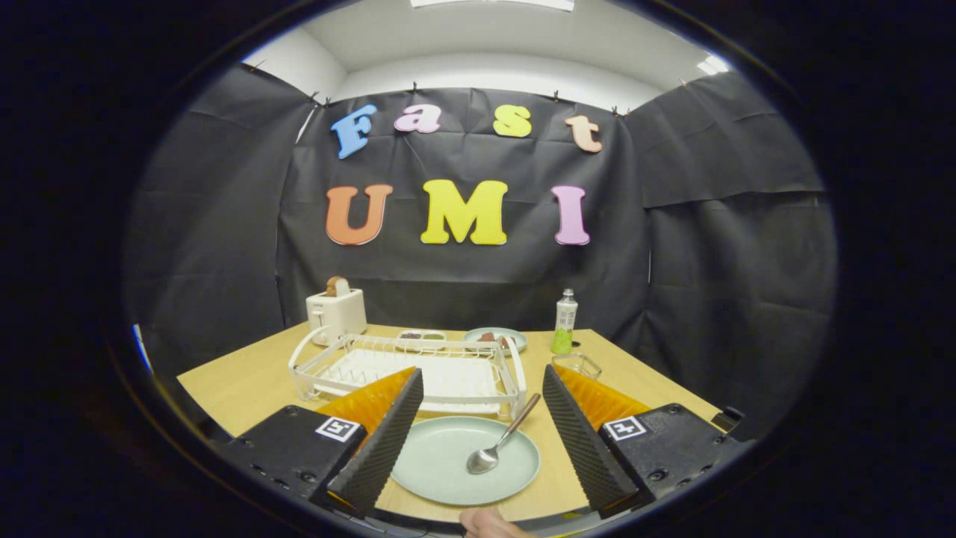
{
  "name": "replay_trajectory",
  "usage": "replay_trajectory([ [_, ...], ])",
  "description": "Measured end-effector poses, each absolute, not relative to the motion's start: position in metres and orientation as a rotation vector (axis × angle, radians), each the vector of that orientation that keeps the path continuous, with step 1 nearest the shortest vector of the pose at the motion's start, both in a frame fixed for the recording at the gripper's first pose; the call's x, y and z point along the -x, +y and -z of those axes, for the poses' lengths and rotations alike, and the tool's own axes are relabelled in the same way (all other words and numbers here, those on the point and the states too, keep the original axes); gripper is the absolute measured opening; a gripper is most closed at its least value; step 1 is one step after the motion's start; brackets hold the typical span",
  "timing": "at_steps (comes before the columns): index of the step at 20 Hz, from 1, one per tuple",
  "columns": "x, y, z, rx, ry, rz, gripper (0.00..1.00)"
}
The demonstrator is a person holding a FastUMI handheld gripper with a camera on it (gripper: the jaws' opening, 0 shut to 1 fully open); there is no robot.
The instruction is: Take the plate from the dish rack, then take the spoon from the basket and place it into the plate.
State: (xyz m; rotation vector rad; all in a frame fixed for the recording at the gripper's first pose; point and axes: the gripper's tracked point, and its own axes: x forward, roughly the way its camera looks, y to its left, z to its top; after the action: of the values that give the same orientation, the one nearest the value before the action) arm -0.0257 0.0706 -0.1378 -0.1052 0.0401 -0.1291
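A pale green plate (pixel 448 467) lies flat on the wooden table, between my two fingers and just in front of the white dish rack (pixel 407 373). A metal spoon (pixel 499 444) rests in the plate, its bowl on the plate's right half and its handle reaching out over the rim toward the rack's right corner. My gripper (pixel 478 407) hovers above the plate, open wide, with nothing between the ribbed black pads (pixel 385 441). A small clear basket (pixel 576 366) stands on the table just beyond the right finger.
A white toaster (pixel 336 312) with bread in it stands behind the rack. Beyond the rack sit a small tray of food (pixel 422 338), a plate of food (pixel 497 339) and a green-and-white bottle (pixel 565 323). A fingertip (pixel 489 521) shows near the table's front edge.
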Motion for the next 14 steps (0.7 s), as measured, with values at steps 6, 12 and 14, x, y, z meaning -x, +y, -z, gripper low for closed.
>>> replay_trajectory([
  [6,0.0252,0.0673,0.1378,0.100,0.043,0.134,1.00],
  [12,0.0253,0.0670,0.1373,0.102,0.041,0.129,1.00],
  [14,0.0253,0.0682,0.1372,0.102,0.044,0.124,1.00],
])
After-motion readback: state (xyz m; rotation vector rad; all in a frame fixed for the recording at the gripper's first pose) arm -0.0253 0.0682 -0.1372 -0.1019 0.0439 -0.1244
